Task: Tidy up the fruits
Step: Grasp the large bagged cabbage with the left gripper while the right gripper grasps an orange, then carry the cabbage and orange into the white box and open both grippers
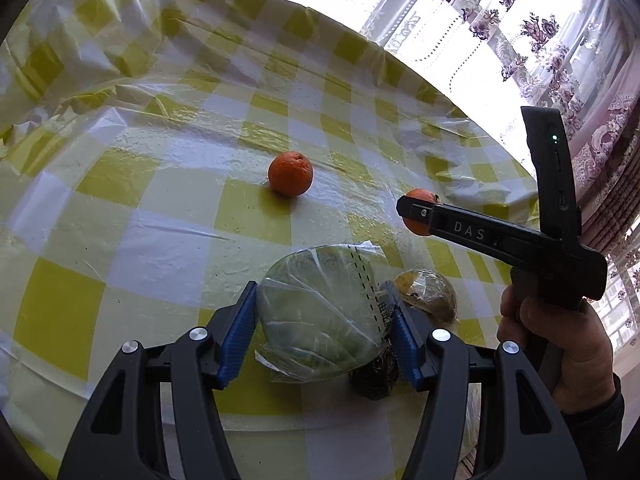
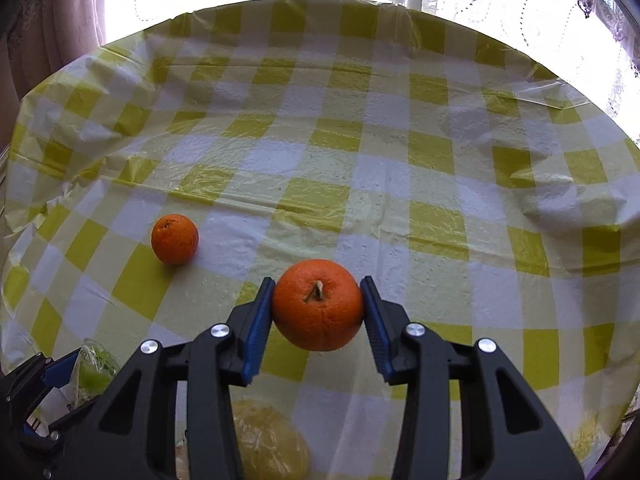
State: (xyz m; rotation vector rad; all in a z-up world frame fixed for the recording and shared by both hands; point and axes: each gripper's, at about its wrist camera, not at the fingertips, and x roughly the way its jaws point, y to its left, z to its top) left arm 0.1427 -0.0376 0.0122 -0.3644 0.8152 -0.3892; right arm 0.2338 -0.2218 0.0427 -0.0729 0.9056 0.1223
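Observation:
My right gripper [image 2: 316,282] is shut on an orange [image 2: 318,304] with a short stem, its blue pads pressing both sides, just above the checked tablecloth. From the left wrist view the same gripper [image 1: 404,206] shows side-on, with the orange [image 1: 416,228] behind its finger. A second orange [image 1: 290,174] [image 2: 175,239] lies loose on the cloth to the left. My left gripper [image 1: 320,288] is shut on a green fruit wrapped in clear plastic [image 1: 316,304], which rests low over the table; it also shows at the right wrist view's lower left [image 2: 94,372].
A yellowish wrapped fruit [image 1: 430,292] [image 2: 268,440] lies just right of the green one, and a dark crumpled item [image 1: 374,376] sits under it. The yellow-and-white plastic tablecloth [image 2: 360,160] is wrinkled. A hand [image 1: 560,340] holds the right gripper. Curtained windows stand behind the table.

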